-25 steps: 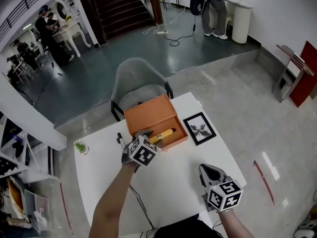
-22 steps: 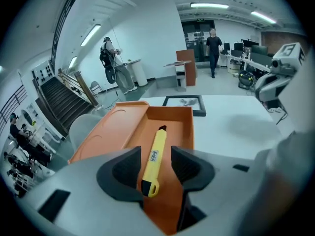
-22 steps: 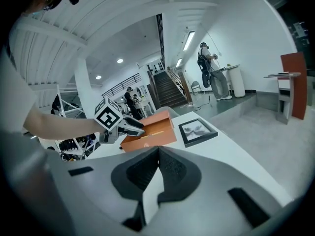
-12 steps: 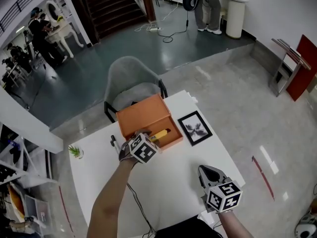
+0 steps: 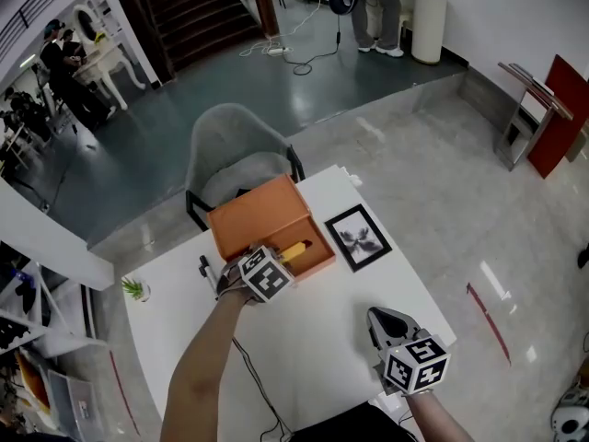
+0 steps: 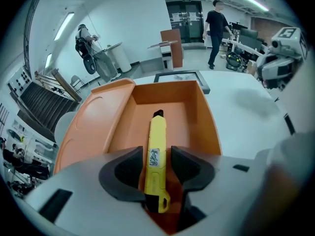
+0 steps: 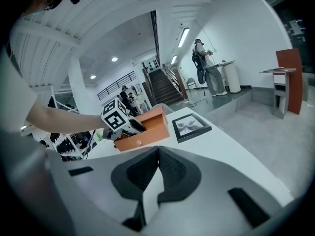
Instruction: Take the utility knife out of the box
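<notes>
An orange box (image 5: 258,217) stands open at the far side of the white table (image 5: 322,348), its lid tipped back. A yellow utility knife (image 6: 156,141) lies lengthwise in the box (image 6: 197,113), its tail over the near wall. My left gripper (image 6: 156,162) is at the box's front edge, and its jaws press both sides of the knife's handle. From the head view the knife (image 5: 294,250) pokes out past the left gripper (image 5: 274,261). My right gripper (image 5: 390,321) sits shut near the table's front right, holding nothing; its jaws meet in the right gripper view (image 7: 158,154).
A black picture frame (image 5: 357,236) lies flat right of the box. A grey chair (image 5: 235,150) stands behind the table. A small plant (image 5: 133,289) sits at the table's left edge and a dark cable (image 5: 253,376) runs toward the front. People stand in the far background.
The head view has drifted, so the table sits slightly further left. My left gripper stays at the box front around the knife. The right gripper has not moved.
</notes>
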Motion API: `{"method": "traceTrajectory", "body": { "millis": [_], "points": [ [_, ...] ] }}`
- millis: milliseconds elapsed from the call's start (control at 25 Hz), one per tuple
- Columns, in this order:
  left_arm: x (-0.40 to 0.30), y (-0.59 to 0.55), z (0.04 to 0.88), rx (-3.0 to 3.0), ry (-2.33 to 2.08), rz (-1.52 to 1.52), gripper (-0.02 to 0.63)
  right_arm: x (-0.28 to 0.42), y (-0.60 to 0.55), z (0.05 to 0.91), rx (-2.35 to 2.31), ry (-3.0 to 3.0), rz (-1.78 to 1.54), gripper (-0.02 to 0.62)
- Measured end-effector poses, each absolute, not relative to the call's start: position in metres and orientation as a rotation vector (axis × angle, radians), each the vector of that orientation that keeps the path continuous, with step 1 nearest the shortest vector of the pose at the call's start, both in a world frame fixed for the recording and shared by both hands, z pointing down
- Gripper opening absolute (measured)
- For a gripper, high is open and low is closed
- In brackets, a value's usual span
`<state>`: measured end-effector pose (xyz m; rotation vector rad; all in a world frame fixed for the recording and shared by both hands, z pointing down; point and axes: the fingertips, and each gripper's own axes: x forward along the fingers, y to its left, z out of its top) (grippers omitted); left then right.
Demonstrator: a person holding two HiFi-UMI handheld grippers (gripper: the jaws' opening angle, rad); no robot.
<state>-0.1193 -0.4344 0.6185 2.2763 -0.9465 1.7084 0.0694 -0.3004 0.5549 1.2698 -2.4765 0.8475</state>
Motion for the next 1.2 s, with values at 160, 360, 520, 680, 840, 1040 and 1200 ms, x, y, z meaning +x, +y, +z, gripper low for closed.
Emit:
{"method": "traceTrajectory", "body": {
  "millis": [160, 360, 520, 680, 840, 1040, 1200],
  "points": [
    [-0.119, -0.434, 0.621, 2.275, -0.921, 1.682, 0.173, 0.068, -0.303, 0.557, 1.271, -2.473, 0.852, 0.000],
    [-0.115, -0.428, 0.624, 2.272, -0.859, 1.622, 0.117, 0.061, -0.302, 0.558, 1.253, -2.477, 0.861, 0.000],
    [-0.114, -0.427, 0.625, 2.270, -0.853, 1.644, 0.101, 0.059, -0.300, 0.558, 1.251, -2.476, 0.863, 0.000],
    [-0.114, -0.429, 0.624, 2.271, -0.882, 1.689, 0.109, 0.061, -0.299, 0.558, 1.254, -2.472, 0.862, 0.000],
    [-0.116, -0.429, 0.623, 2.267, -0.907, 1.732, 0.109, 0.063, -0.297, 0.557, 1.257, -2.473, 0.859, 0.000],
    [-0.113, -0.426, 0.602, 2.313, -0.990, 1.719, 0.109, 0.066, -0.295, 0.553, 1.255, -2.483, 0.853, 0.000],
    [-0.109, -0.420, 0.576, 2.354, -1.084, 1.648, 0.109, 0.065, -0.292, 0.546, 1.249, -2.501, 0.852, 0.000]
  ]
}}
